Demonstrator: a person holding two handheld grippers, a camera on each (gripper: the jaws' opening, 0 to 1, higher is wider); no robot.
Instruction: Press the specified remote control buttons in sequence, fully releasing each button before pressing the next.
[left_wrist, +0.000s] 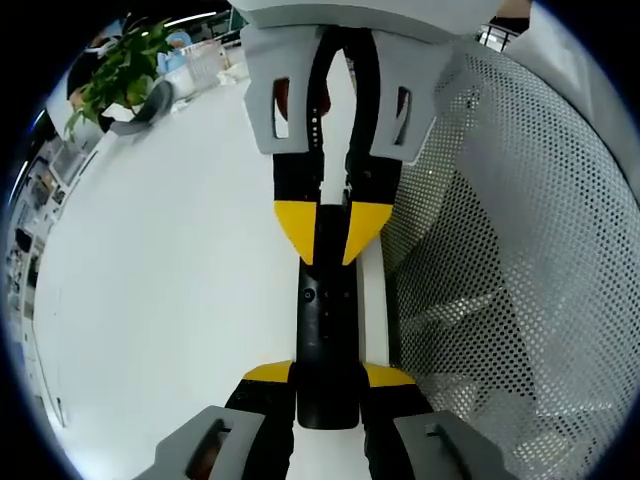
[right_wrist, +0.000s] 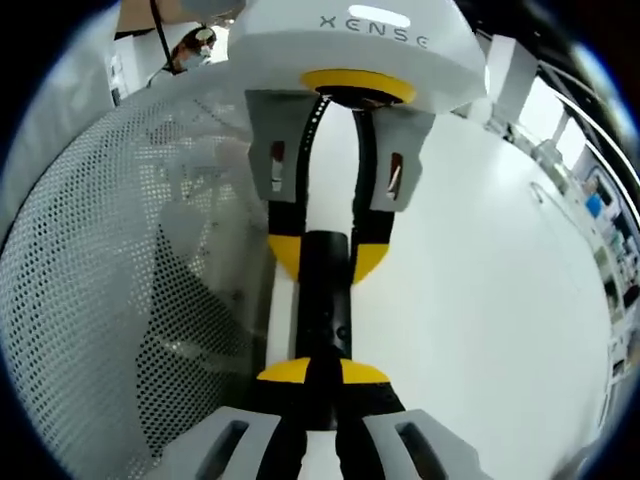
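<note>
- While both grippers face each other along one line, a slim black bar-shaped remote control (left_wrist: 326, 335) lies between them on the glossy white tabletop (left_wrist: 160, 300), lengthwise along that line.
- In the left gripper view, the left gripper (left_wrist: 327, 385), with yellow-tipped black jaws, has its jaws pressed against the sides of the remote's near end, clamped on it.
- At the top of that view, the right gripper (left_wrist: 326, 235) comes in from the far side, its yellow tips straddling the remote's far end.
- In the right gripper view, the right gripper (right_wrist: 320, 375) shows its yellow tips nearly together, with the remote (right_wrist: 325, 300) passing under or between them; I cannot tell whether they clamp the remote or merely sit shut above it.
- Across from it, the left gripper (right_wrist: 322, 255) holds the remote's other end between its tips.
- Just beside the remote, along one long edge, runs a white perforated metal panel (left_wrist: 500, 260), curving upward like a wall; only a narrow strip of tabletop separates them, so room on that side is tight.
- On the opposite side the white tabletop (right_wrist: 470, 300) stretches open to its distant edge.
- Far off, near the table's edge, stands a leafy green potted plant (left_wrist: 118, 72).
</note>
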